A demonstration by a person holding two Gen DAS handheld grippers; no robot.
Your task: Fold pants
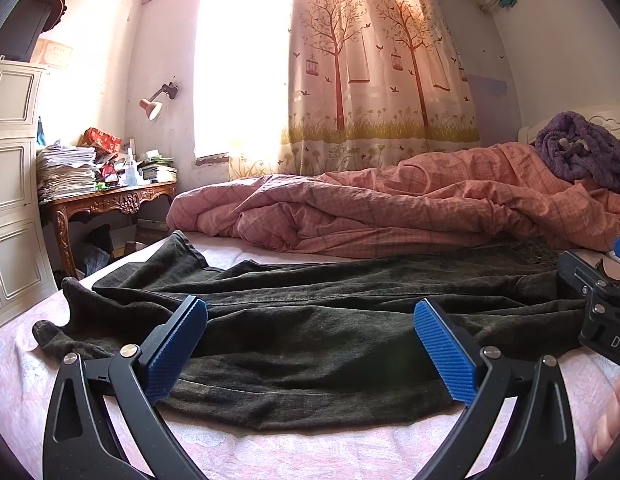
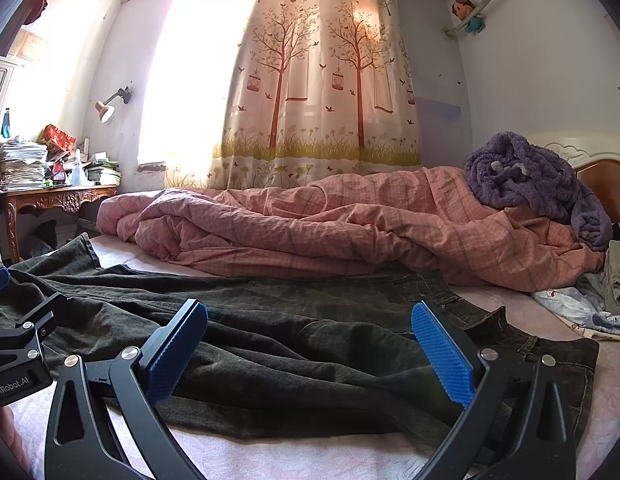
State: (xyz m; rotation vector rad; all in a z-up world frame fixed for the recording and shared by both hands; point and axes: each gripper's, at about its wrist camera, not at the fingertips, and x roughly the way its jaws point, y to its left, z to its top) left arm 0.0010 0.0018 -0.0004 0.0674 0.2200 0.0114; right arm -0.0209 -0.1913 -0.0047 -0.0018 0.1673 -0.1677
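In the left wrist view, the dark pants are lying stretched across the middle of the frame on the bed, and the left tool is hovering with pads wide apart. In the right wrist view, the right tool is likewise gaping over the pants, below the pink quilt.

We've got a bed with a pale pink sheet; dark pants sprawl across it, a rumpled pink duvet lying behind them.
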